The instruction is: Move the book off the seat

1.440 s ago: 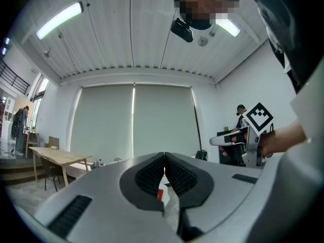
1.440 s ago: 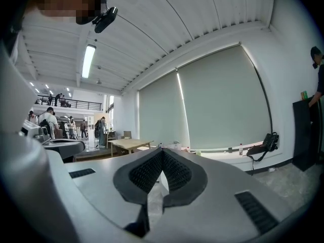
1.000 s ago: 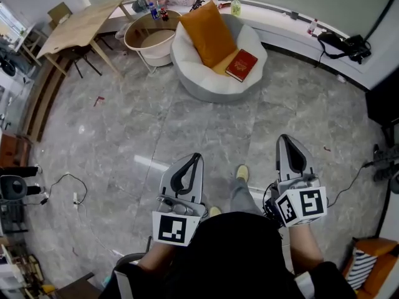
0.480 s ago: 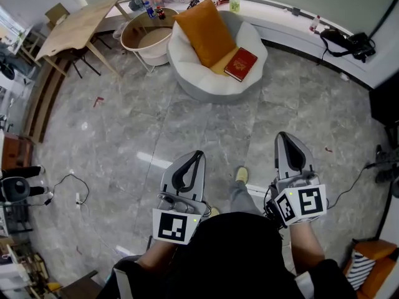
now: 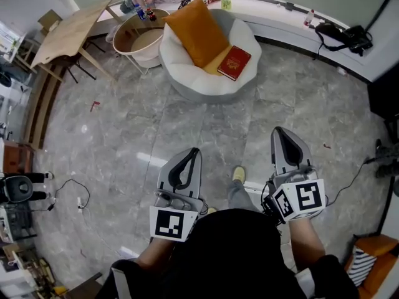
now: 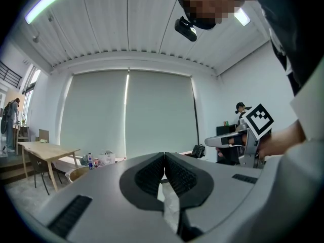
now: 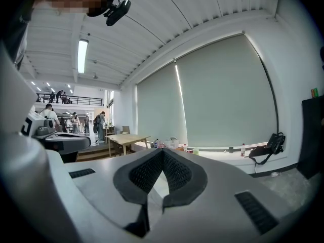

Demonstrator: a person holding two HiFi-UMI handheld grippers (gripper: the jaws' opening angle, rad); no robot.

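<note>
A red book (image 5: 234,62) lies on the round white seat (image 5: 187,80) at the top of the head view, beside an orange cushion (image 5: 196,31) and on a yellow pad. Both grippers hang low in that view, far from the seat across the grey floor. My left gripper (image 5: 195,150) is shut with nothing in it; its tips meet in the left gripper view (image 6: 164,154). My right gripper (image 5: 278,130) is also shut and empty, tips together in the right gripper view (image 7: 162,150). The book does not show in either gripper view.
A round tub table (image 5: 138,40) with bottles stands left of the seat, and a wooden table (image 5: 67,31) with chairs further left. A white ledge (image 5: 280,14) runs behind the seat. Cables (image 5: 68,189) lie on the marble floor at left. The person's shoe (image 5: 239,174) shows between the grippers.
The seat and book have slid slightly up and left in the head view as the person moves toward them. Both grippers stay shut and keep their places in the picture.
</note>
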